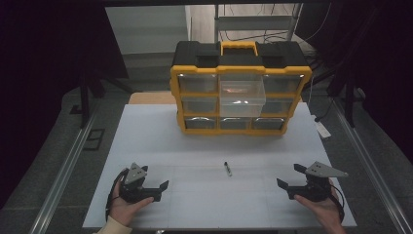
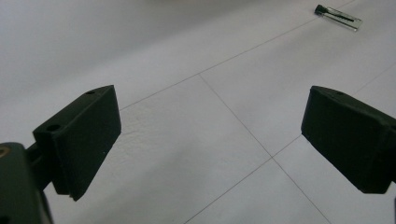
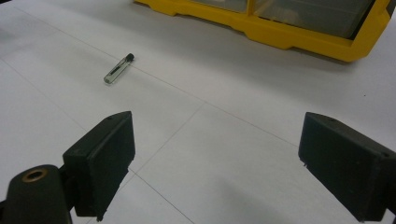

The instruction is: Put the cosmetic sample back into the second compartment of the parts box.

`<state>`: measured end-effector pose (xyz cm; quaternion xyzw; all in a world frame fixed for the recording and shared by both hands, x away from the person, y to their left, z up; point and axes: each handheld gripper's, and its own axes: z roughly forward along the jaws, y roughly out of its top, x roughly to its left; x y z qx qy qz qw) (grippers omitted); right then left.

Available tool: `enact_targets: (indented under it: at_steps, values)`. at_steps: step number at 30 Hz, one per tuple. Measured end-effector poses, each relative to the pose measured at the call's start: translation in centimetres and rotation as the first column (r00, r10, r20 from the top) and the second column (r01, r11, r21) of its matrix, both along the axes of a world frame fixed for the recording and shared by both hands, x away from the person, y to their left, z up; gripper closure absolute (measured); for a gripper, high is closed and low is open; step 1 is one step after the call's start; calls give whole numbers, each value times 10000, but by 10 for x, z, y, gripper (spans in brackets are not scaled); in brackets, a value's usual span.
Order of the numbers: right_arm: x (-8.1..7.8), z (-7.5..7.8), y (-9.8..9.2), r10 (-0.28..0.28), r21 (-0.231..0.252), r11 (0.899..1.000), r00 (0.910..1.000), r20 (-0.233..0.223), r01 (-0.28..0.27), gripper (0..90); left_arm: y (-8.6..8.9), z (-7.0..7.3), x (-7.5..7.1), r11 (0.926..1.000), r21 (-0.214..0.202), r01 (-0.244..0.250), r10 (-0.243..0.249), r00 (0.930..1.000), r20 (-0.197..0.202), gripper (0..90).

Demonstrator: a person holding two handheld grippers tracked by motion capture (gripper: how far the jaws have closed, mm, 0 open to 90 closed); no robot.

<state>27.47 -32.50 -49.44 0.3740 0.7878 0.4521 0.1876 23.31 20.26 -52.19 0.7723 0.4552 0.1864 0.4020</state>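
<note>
A small vial (image 1: 227, 168) lies mid-worktop (image 1: 146, 141), between the left gripper (image 1: 155, 185) and right gripper (image 1: 287, 178), both with jaws wide open and empty; yellow drawer organiser (image 1: 240, 97) stands far

A yellow-framed organizer case (image 1: 240, 100) with a black top, yellow handle and clear drawers stands at twelve o'clock on the white table (image 1: 146, 146), which is crossed by thin grey lines. The small vial (image 1: 227, 168) is clear with a black cap. Both grippers, left (image 1: 157, 187) and right (image 1: 290, 178), are black with grey plates.
</note>
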Motion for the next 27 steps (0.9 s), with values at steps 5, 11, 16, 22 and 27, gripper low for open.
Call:
enact_targets:
  at_steps: [5,11,16,22,27]
  values:
    - [0,-1,0,65,-85,9999,10000,-1,-65,108,0,0,0,10000,43,47,-47,10000,-15,55]
    - [0,-1,1,123,-148,9998,9999,-46,-123,108,0,-1,-1,10000,80,52,-52,10000,-15,59]
    - [0,-1,1,137,-163,9998,9999,-61,-138,109,0,-1,0,9999,111,72,-72,10000,-19,61]
    - [1,-2,1,135,-173,9998,9999,-89,-136,111,0,-1,-1,9999,119,74,-73,10000,-20,61]
    - [1,-1,2,115,-211,9997,9999,-115,-118,114,0,-1,-1,9999,104,63,-63,10000,-10,63]
